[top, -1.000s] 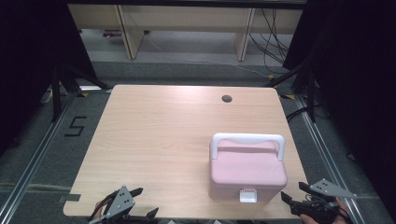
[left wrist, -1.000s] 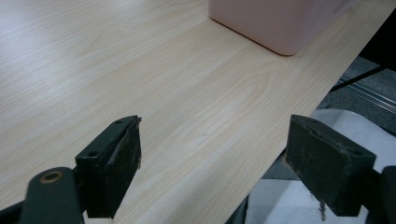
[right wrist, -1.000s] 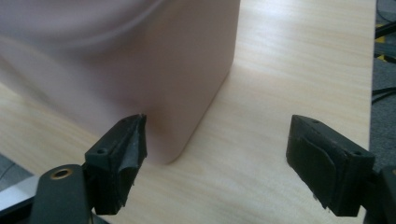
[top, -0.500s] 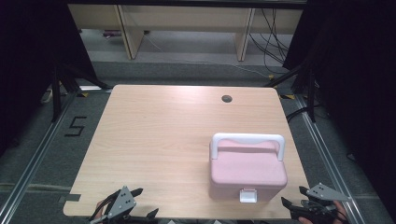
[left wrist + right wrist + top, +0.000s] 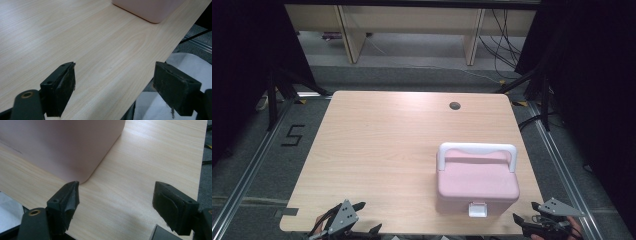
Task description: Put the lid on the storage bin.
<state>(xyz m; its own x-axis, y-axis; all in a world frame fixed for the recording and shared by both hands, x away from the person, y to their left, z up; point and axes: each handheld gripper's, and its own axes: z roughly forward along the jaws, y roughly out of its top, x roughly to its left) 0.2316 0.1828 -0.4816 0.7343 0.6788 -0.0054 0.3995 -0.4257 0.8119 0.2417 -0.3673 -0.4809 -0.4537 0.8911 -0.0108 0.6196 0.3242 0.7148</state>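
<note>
Pink box [image 5: 477, 182] sits on table [image 5: 377, 150], near-right quarter, close to front edge. Lid down, white handle [image 5: 477, 150] lying toward far side, white latch [image 5: 477, 209] facing person & apparently shut.

Left claw [image 5: 362, 220] at front-left table edge, well apart from box. Left gripper view: jaws spread wide, nothing between, just bare wood below; box corner [image 5: 150, 10] far off at top.

Right claw [image 5: 524, 220] just off front-right corner, near box. Right gripper view: jaws released, wide apart, empty; box wall [image 5: 62, 145] close ahead, rounded corner just beyond one jaw, not touching as far as can be told.

Change vs 1 s ago: right claw lower in high view, drawn back toward person & bottom of pic, then roughly steady over last half sec. Left claw shifts only slightly, a bit lower/closer to edge. Box hasn't moved; handle & latch same.

Meaning, as a guess: no contact yet, work on box not begun; both claws at a ready pose at near edge, or right one repositioning for an approach to box front. Likely target = latch or handle, since right claw is nearest & pointed at box side. Next move prob needs right claw forward & inward to line up w/ latch; left free to steady box. Risk: pushing light box along smooth table instead of catching latch.
</note>
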